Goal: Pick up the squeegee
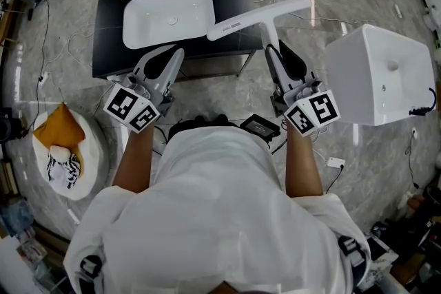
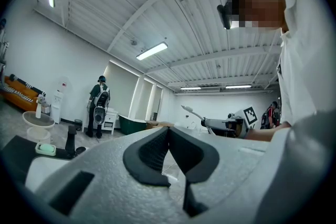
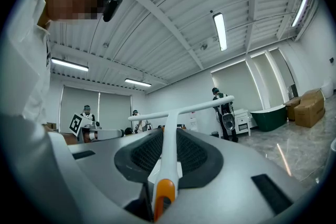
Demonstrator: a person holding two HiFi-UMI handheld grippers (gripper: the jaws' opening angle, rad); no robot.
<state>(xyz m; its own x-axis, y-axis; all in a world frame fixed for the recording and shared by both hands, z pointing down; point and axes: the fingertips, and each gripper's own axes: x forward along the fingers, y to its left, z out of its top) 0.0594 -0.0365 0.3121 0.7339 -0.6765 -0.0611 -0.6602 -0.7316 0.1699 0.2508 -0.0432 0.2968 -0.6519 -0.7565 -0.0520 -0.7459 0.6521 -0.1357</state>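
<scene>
My right tool (image 1: 273,50) grips the squeegee (image 1: 256,17) by its handle, blade crosswise ahead; my left tool (image 1: 173,53) sits closed, empty.

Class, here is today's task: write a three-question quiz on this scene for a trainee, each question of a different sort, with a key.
1. Fill in: the left claw has nothing in it, and its jaws are ____ (open or shut).
2. Which one grips the squeegee? A. the left claw. B. the right claw. C. neither.
3. True or false: the squeegee is gripped by its blade.

Key: 1. shut. 2. B. 3. false, it is gripped by its handle, with the blade out in front of the claw.
</scene>
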